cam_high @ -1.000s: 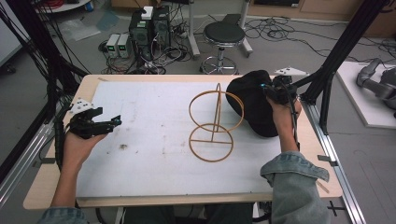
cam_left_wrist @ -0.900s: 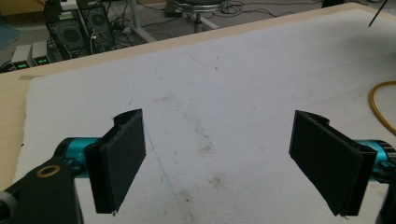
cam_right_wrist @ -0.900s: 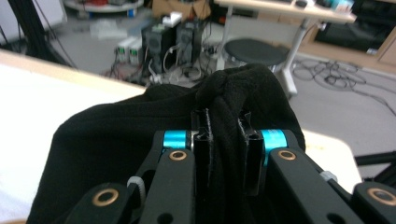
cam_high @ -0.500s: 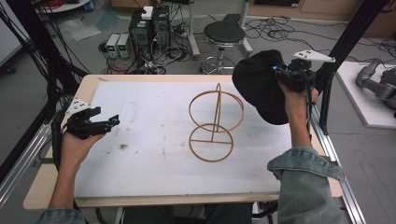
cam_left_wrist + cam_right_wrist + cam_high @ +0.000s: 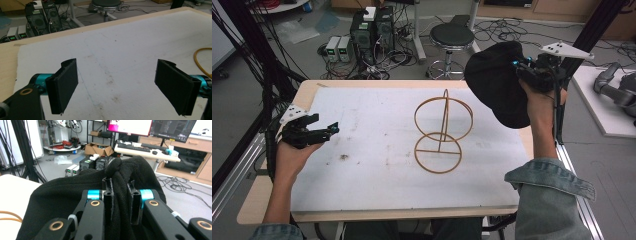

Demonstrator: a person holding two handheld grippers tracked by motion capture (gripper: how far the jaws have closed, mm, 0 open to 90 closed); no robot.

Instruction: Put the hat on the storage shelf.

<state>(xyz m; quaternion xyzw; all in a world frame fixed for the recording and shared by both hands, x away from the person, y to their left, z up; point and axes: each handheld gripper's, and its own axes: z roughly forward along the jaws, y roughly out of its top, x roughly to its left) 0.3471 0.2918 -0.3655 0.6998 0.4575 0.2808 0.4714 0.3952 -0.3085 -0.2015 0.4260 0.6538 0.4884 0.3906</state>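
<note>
Fingers [image 5: 108,200] of our right gripper [image 5: 120,202] pinch a thick fold of the black hat [image 5: 75,195], the dark fabric bunched up between them and rising in a knot just above their tips in the right gripper view. In the high view we hold that gripper [image 5: 532,75] raised at the upper right of the frame, past the far right corner of the desk [image 5: 272,200], and the hat [image 5: 499,82] hangs from it as a rounded dark mass, off the white mat [image 5: 377,130].

Our left gripper [image 5: 117,85] has its fingers [image 5: 65,85] spread wide apart with nothing between them; in the left gripper view they frame a bare, stained patch of the mat [image 5: 120,55]. In the high view this gripper [image 5: 319,132] sits at the left edge of the frame, low over the left side of the mat, pointing toward the middle.

Near the centre of the mat stands the yellow wire stand [image 5: 442,132], two rings joined by an upright rod, well apart from both grippers. A round black stool [image 5: 452,35] stands on the floor beyond the desk, at the upper middle of the frame.
</note>
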